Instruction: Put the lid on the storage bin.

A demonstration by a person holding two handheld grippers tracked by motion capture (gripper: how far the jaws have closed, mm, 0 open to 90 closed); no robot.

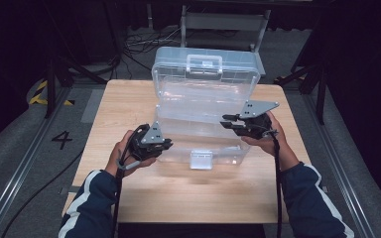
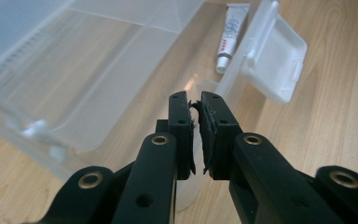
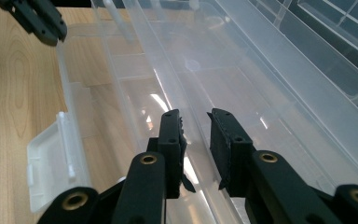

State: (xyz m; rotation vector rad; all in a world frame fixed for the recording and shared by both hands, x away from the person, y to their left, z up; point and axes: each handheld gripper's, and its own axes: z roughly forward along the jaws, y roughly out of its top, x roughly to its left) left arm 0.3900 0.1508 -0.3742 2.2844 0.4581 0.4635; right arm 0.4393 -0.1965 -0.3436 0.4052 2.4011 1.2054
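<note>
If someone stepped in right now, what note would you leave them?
Left gripper: jaws nearly together on the front wall of the clear box, at its left end.
Right gripper: jaws straddle the box's right wall; whether they pinch it I can't tell.
Box sits mid-table, lid already up, latch hanging open.
A small tube lies by the box.
Left: unclear; probably something goes in.

The surface [image 1: 129, 104] is a light wood top on a grey floor [image 1: 39, 129]. A clear box [image 1: 198, 144] sits on it toward the far edge, lid [image 1: 203, 67] raised, latch [image 1: 201, 159] facing the near side. A small tube [image 2: 232, 35] lies inside on the box's bottom.
</note>
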